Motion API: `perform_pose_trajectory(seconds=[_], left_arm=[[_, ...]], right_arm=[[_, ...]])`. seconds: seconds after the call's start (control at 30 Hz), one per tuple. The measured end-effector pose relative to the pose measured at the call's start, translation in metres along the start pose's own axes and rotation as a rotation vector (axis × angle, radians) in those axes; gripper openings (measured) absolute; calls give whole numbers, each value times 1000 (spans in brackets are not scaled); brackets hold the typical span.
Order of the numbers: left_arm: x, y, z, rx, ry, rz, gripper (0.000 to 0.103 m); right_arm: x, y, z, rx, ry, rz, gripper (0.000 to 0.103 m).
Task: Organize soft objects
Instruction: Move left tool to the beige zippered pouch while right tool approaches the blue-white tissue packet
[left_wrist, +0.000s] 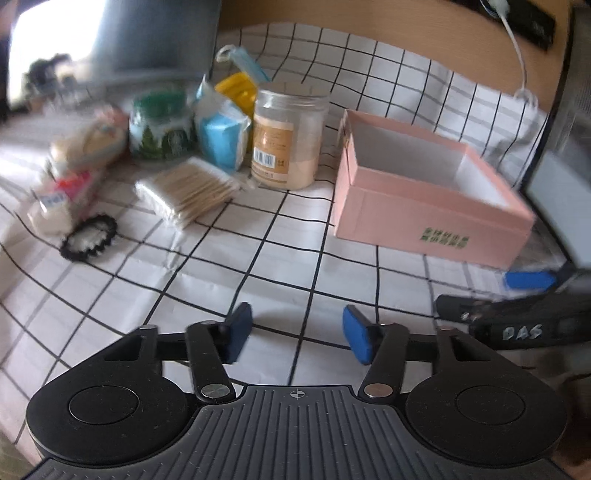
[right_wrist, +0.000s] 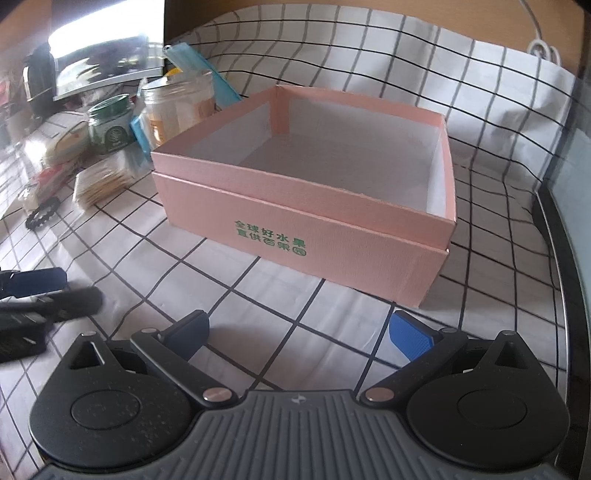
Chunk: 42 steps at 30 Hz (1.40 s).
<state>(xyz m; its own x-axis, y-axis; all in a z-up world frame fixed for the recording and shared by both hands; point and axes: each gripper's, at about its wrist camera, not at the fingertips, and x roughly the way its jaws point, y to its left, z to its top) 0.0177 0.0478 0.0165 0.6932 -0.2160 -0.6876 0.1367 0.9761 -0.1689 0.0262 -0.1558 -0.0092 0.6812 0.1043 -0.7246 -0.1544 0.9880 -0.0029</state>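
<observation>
An empty pink box (left_wrist: 428, 206) stands on the checked tablecloth; it also shows in the right wrist view (right_wrist: 306, 214). Left of it lie soft items: a pack of cotton swabs (left_wrist: 184, 190), a black hair tie (left_wrist: 89, 238), a blue tissue pack (left_wrist: 221, 138), a blue face mask (left_wrist: 247, 62) and blurred packets (left_wrist: 62, 199). My left gripper (left_wrist: 297, 334) is open and empty above the cloth, well short of the items. My right gripper (right_wrist: 301, 332) is open and empty just in front of the box.
A clear plastic jar (left_wrist: 288, 140), a green glass jar (left_wrist: 162, 125) and a yellow object (left_wrist: 236, 90) stand among the items. A dark appliance (left_wrist: 569, 147) rises at the right. A white cable (left_wrist: 517, 55) hangs at the back.
</observation>
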Motion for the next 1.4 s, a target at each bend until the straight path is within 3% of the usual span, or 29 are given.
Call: perform_pose_trajectory(seconds=[0.07, 0.13, 0.23, 0.4, 0.47, 0.57, 0.67, 0.73, 0.8, 0.97, 1.13, 1.4], left_arm=[[-5, 26, 11, -58, 36, -89, 49], [-15, 52, 22, -72, 19, -103, 49], [-36, 95, 49, -29, -78, 9, 49], [-48, 176, 108, -20, -188, 159, 48], [-39, 221, 131, -113, -183, 125, 48], [-11, 285, 150, -302, -91, 2, 48], [13, 328, 152, -379, -28, -147, 48], [24, 342, 155, -371, -11, -240, 48], [29, 347, 154, -365, -3, -287, 48], [54, 362, 151, -429, 30, -303, 48], [73, 373, 146, -536, 48, -421, 48], [67, 367, 154, -526, -2, -454, 51]], right_arm=[[1, 1, 3, 7, 21, -6, 103], [2, 5, 7, 13, 48, -15, 103], [0, 24, 18, 18, 67, -28, 98], [-21, 84, 49, 25, -115, -45, 98], [-26, 113, 64, 45, -182, -45, 98], [-17, 156, 91, 38, -147, 32, 98], [-9, 198, 117, 10, -161, 95, 89], [0, 220, 134, 3, -171, 127, 71], [16, 246, 153, -18, -157, 129, 45], [55, 280, 179, -49, -134, 83, 39], [85, 291, 177, -68, -76, 77, 37], [99, 291, 178, -68, -43, 134, 35]])
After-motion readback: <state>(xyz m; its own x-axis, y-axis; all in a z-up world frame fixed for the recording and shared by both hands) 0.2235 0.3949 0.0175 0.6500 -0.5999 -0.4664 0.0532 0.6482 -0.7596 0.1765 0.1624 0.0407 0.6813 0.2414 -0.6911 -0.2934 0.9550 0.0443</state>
